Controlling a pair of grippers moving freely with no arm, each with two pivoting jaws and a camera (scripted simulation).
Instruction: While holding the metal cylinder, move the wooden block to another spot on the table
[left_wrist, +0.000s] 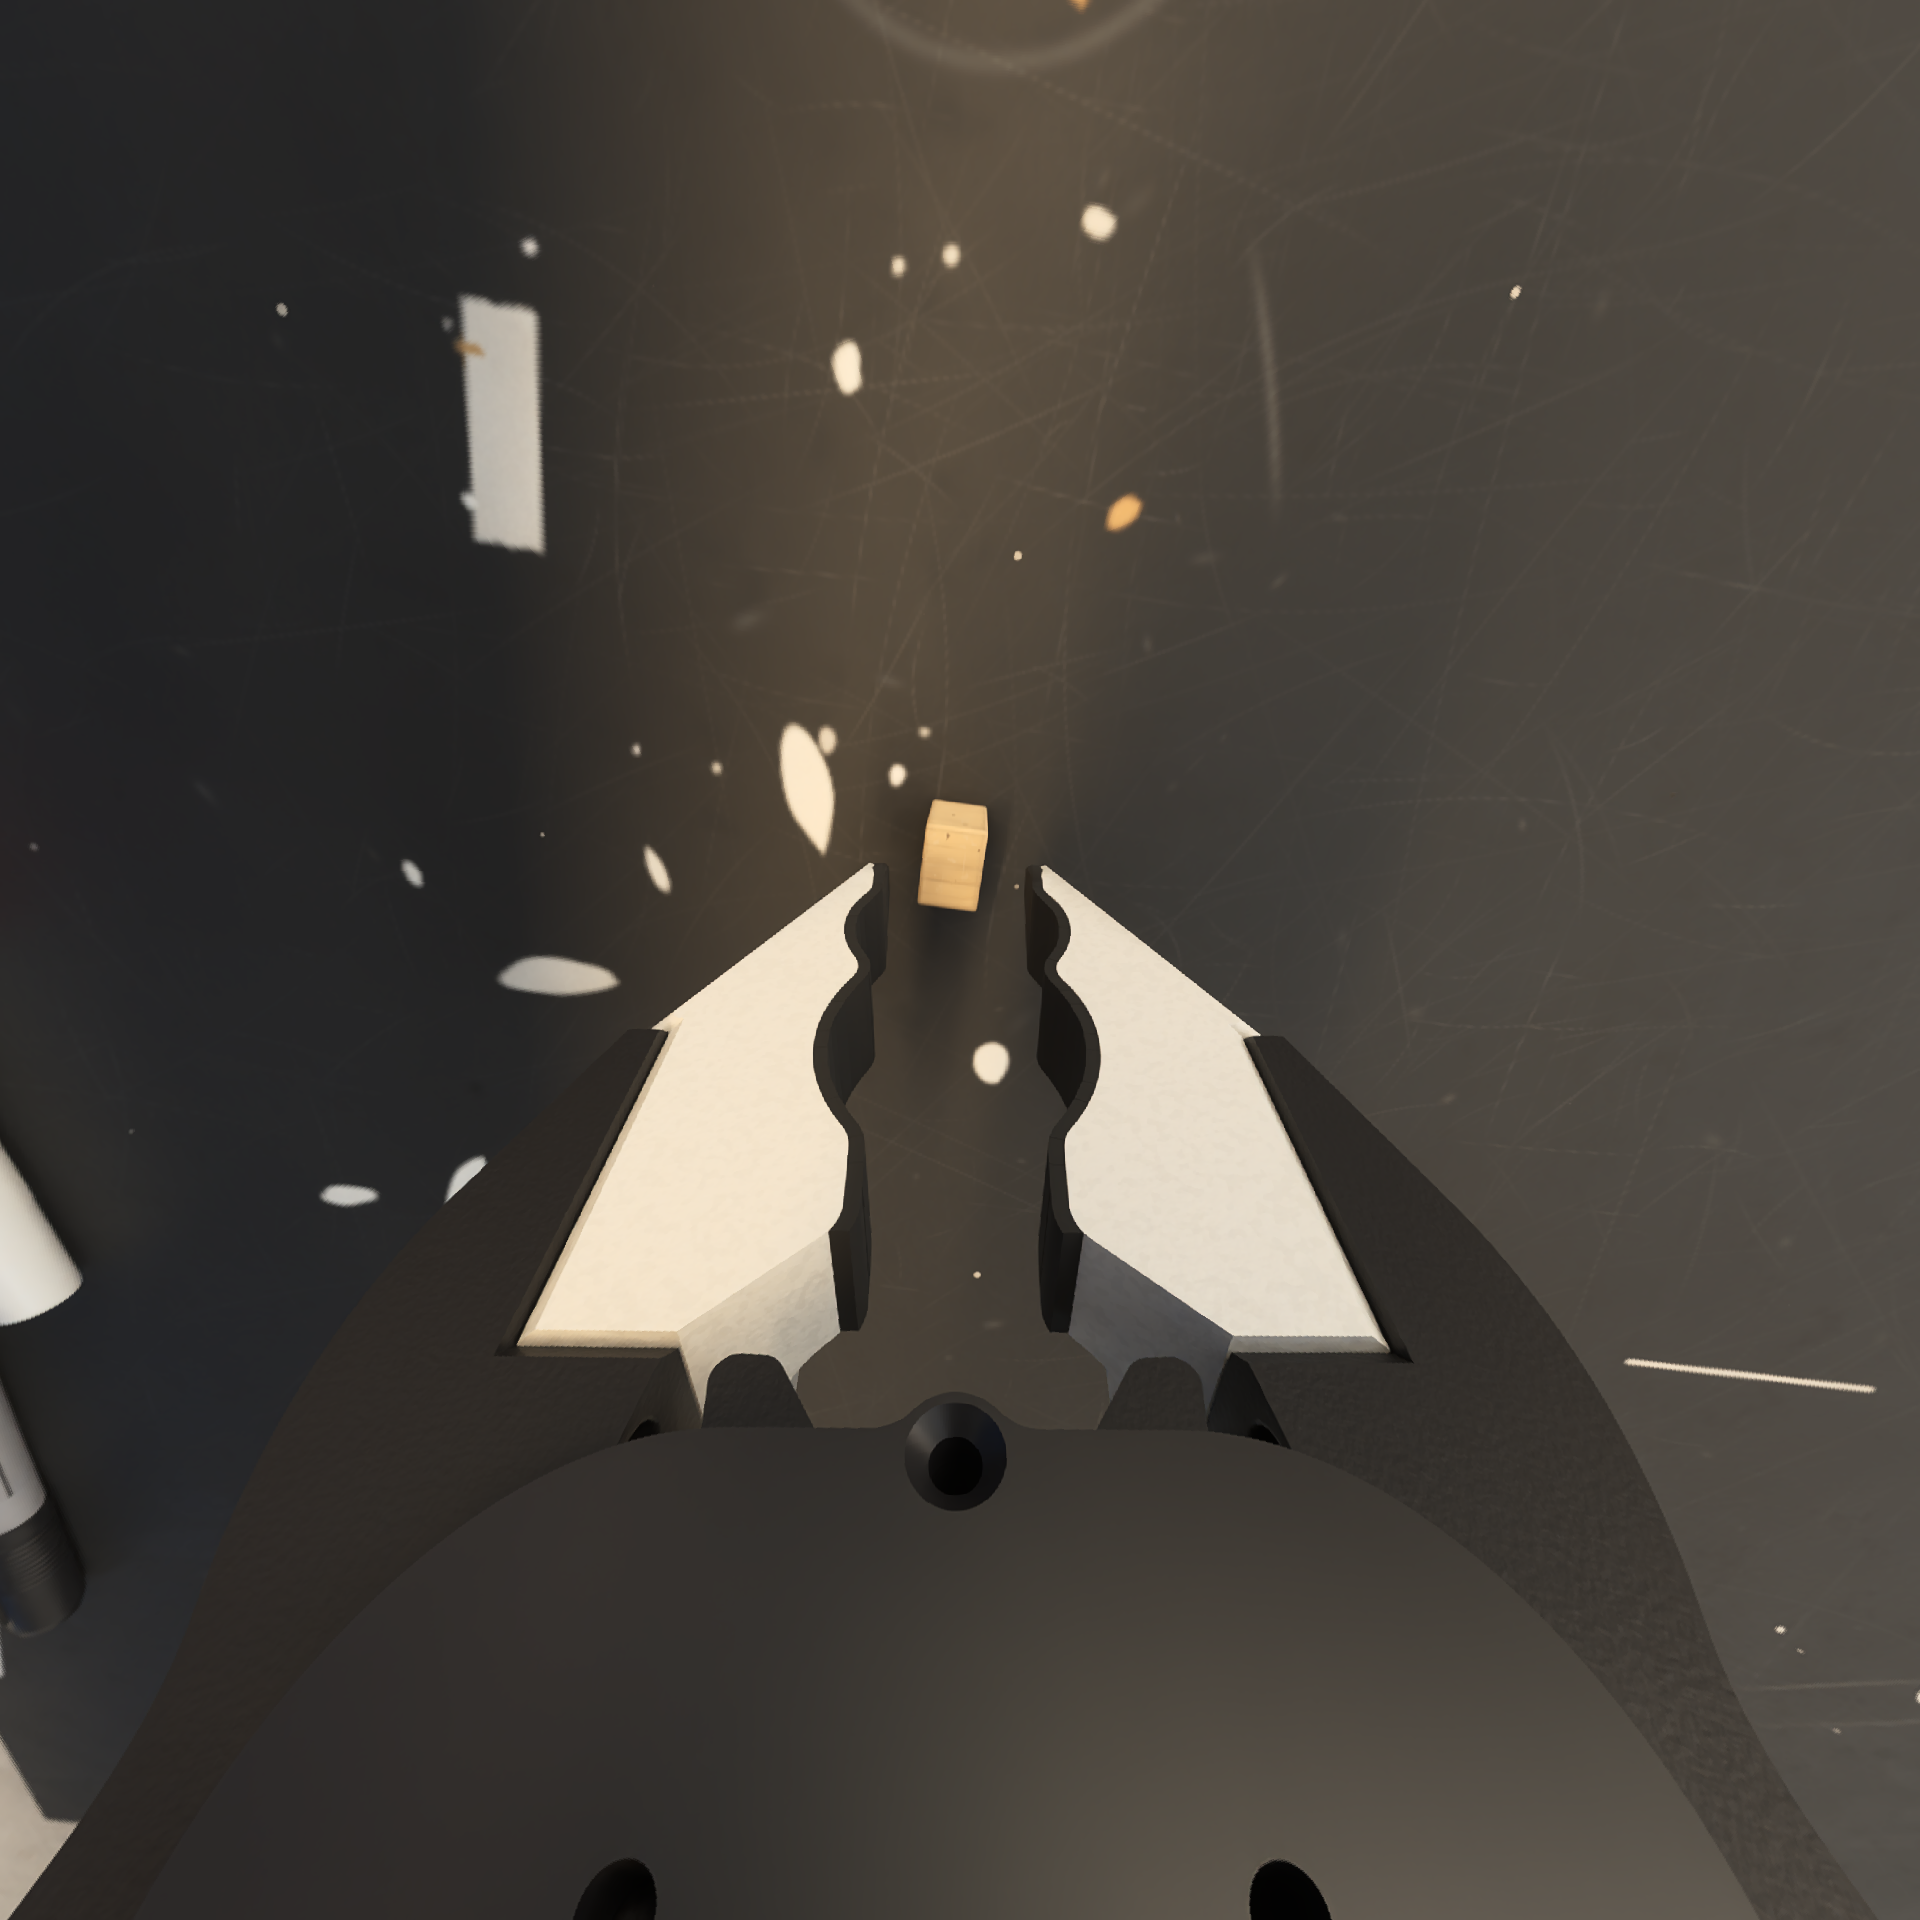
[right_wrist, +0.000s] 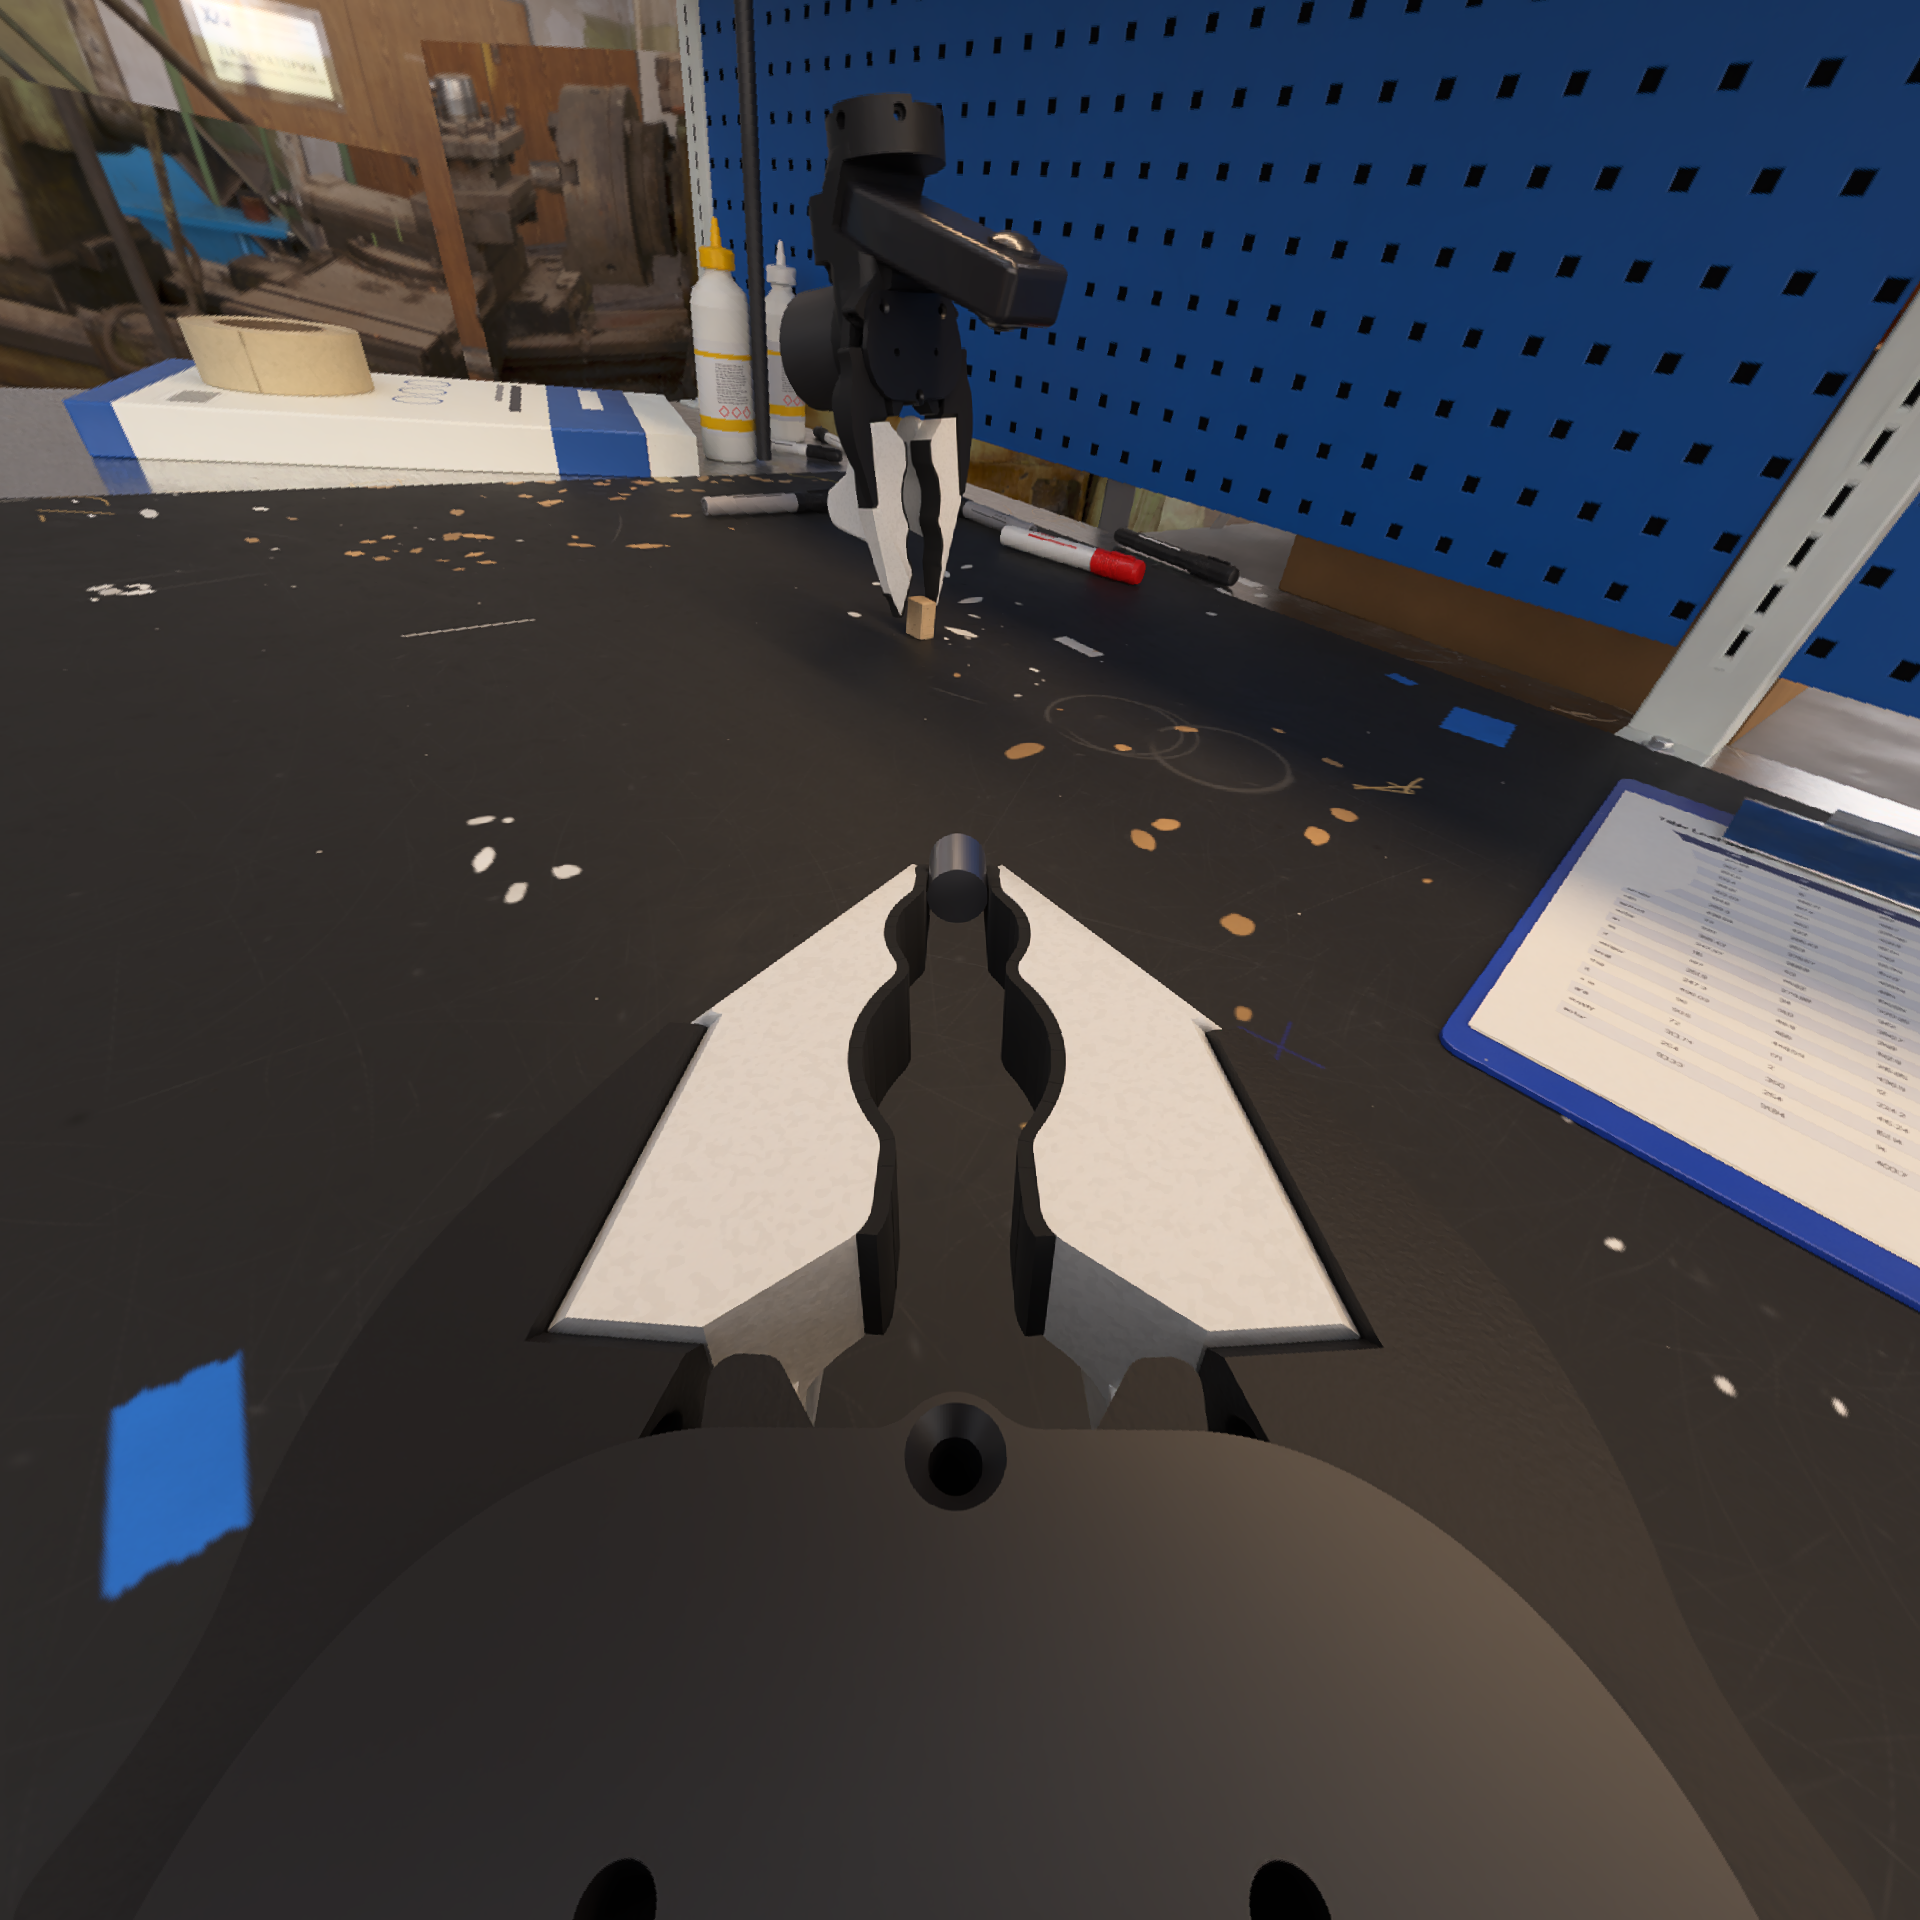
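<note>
A small pale wooden block (left_wrist: 952, 857) stands on the dark table just beyond the tips of my left gripper (left_wrist: 956, 881), which is open and points down at it without touching. In the right wrist view the block (right_wrist: 920, 617) sits under the left gripper (right_wrist: 916, 594) far across the table. My right gripper (right_wrist: 957, 881) is shut on a short grey metal cylinder (right_wrist: 957, 878), pinched at its fingertips a little above the table.
Markers (right_wrist: 1075, 552) lie behind the block by the blue pegboard (right_wrist: 1455, 260). Glue bottles (right_wrist: 722, 353), a white and blue box (right_wrist: 384, 421) with a tape roll (right_wrist: 275, 353) stand far left. A blue clipboard (right_wrist: 1714, 1018) lies right. Marker pens (left_wrist: 26, 1434) show at the left wrist view's left edge.
</note>
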